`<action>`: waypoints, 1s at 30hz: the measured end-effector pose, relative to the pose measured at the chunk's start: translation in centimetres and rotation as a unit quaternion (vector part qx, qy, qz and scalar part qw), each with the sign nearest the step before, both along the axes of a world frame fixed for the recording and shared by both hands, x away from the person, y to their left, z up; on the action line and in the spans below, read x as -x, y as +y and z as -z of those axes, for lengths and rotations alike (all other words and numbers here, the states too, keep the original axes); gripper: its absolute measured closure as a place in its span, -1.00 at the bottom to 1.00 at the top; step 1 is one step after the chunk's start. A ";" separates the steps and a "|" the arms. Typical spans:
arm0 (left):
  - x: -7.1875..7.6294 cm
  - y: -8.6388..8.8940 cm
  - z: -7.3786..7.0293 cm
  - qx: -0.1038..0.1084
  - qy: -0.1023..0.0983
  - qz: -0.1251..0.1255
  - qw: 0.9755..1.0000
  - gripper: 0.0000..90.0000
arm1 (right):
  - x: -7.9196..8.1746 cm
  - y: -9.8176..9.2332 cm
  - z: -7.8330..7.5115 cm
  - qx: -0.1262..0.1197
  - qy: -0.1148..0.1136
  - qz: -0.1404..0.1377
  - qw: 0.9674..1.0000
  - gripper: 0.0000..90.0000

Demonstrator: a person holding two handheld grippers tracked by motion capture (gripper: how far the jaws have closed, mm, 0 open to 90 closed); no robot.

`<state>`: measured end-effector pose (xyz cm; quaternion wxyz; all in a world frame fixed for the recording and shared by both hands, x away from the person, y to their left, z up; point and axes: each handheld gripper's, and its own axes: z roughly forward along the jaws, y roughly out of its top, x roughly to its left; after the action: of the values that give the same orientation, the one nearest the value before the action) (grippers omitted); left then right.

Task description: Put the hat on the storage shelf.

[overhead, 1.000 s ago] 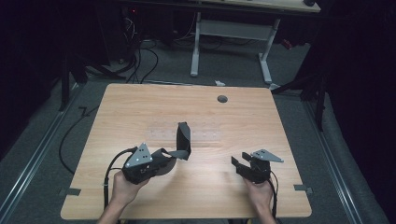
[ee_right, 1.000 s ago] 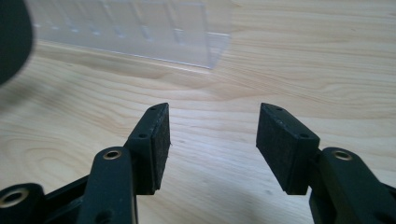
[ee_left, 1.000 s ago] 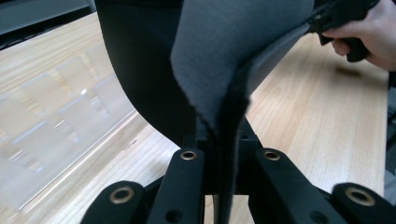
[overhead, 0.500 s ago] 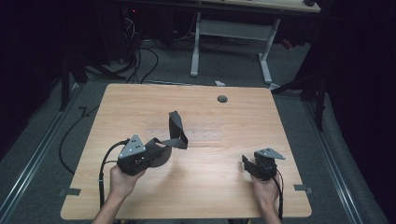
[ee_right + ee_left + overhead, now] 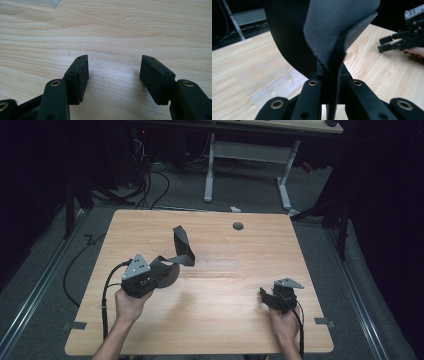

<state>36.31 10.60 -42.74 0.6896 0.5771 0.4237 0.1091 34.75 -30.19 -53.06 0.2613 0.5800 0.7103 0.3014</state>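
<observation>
Now the left gripper lifts a dark folded sheet off the table

Up close, the dark sheet (image 5: 337, 27) is thin and soft-looking, grey on the face turned to the left gripper view and near black on its other side, with a slightly frayed edge running down between the jaws. It is bent over on itself, one flap standing up and another jutting sideways. From the high view the sheet (image 5: 181, 247) hangs clear above the left half of the wooden table (image 5: 225, 325), gripped at its lower edge by the left gripper (image 5: 167, 265), whose jaws are pinched tight on it. A clear plastic holder (image 5: 272, 82) lies flat on the tabletop just beyond those jaws.

The right gripper (image 5: 265, 296) sits low near the table's right front corner, well apart from the sheet. Its fingers (image 5: 81, 75) stand wide with nothing but bare wood between them, and they have just been opening further.

Compared with a second ago, the sheet has moved up and to the left, away from the middle of the table, and it now tilts more. The right gripper has drawn back toward the person's edge.
</observation>
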 end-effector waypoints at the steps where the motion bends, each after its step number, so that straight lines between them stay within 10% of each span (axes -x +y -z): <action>1: -0.2 0.0 -0.1 0.002 0.000 -0.003 1.000 0.91 | 0.0 0.0 0.0 0.000 0.000 0.000 1.000 -0.10; 30: -5.4 0.5 -1.8 0.016 -0.007 -0.055 0.998 0.91 | 0.0 0.0 0.0 -0.001 -0.001 0.002 1.000 -0.11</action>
<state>41.67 11.10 -40.90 0.6946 0.5410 0.4516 0.1446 34.76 -30.15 -53.08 0.2618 0.5812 0.7088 0.3021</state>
